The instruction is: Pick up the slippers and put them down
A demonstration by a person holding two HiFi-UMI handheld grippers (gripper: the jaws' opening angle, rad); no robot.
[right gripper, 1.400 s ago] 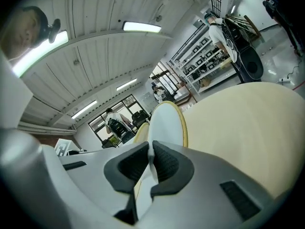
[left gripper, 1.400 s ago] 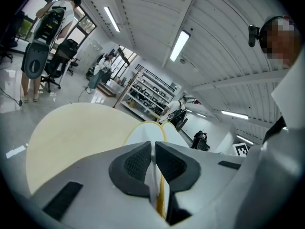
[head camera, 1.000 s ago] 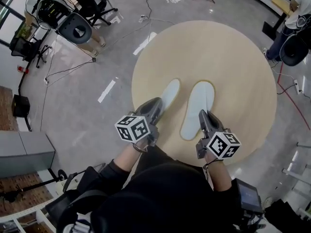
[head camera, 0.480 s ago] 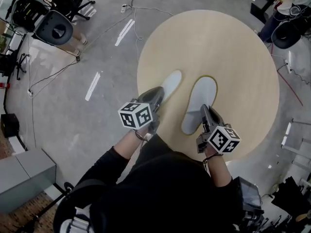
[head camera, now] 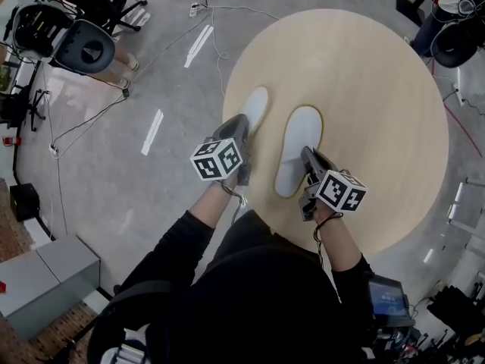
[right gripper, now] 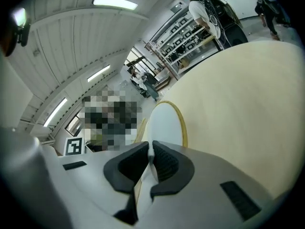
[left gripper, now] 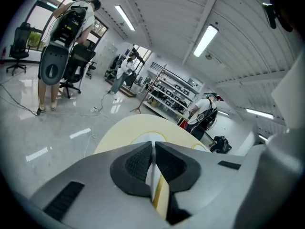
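Two white slippers with yellow sole edges are over the round beige table (head camera: 379,89). My left gripper (head camera: 240,125) is shut on the heel of the left slipper (head camera: 255,106), near the table's left edge. In the left gripper view the heel (left gripper: 153,175) is pinched between the dark pads (left gripper: 138,165). My right gripper (head camera: 307,158) is shut on the heel of the right slipper (head camera: 297,142). In the right gripper view that slipper (right gripper: 167,120) stretches ahead over the table (right gripper: 238,94). Whether the soles rest on the tabletop is unclear.
An office chair (head camera: 83,45) and loose cables (head camera: 216,48) are on the grey floor at the left. A grey cabinet (head camera: 45,279) stands at the lower left. A person (head camera: 447,17) stands beyond the table's far right. Shelving (left gripper: 171,87) lines the back of the room.
Both grippers, still shut on the slippers, have carried them toward the table's left side. The slippers stay side by side, toes pointing away from me.
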